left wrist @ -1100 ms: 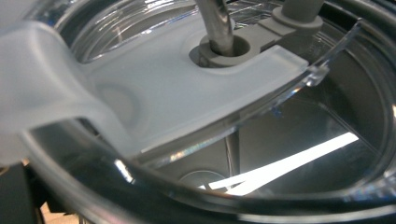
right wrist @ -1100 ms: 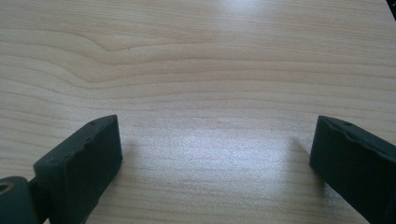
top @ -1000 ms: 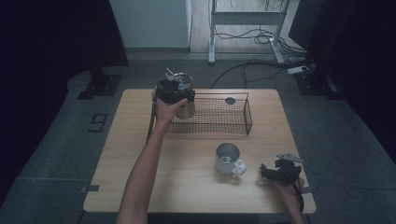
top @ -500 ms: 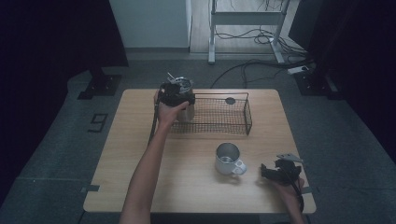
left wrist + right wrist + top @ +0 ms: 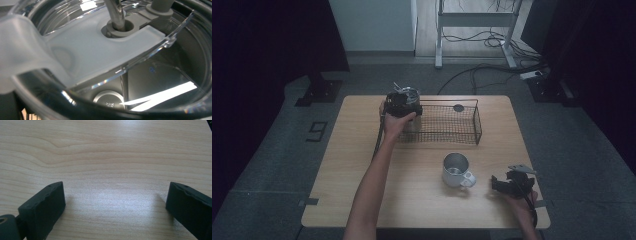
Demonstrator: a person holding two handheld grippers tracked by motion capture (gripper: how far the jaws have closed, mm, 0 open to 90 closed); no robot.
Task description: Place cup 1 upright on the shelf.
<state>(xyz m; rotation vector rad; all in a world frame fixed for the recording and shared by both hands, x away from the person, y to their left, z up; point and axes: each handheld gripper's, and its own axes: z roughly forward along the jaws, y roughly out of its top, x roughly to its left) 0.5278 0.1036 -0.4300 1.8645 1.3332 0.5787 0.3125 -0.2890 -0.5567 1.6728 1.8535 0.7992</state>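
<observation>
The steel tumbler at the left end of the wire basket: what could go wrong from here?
1. The left gripper appears to hold the steel tumbler by its clear lid; the lid might come off.
2. The basket's rim lies close below; the tumbler could catch on it and tip.
3. The straw stands loosely in the lid's hole and may shift.
</observation>
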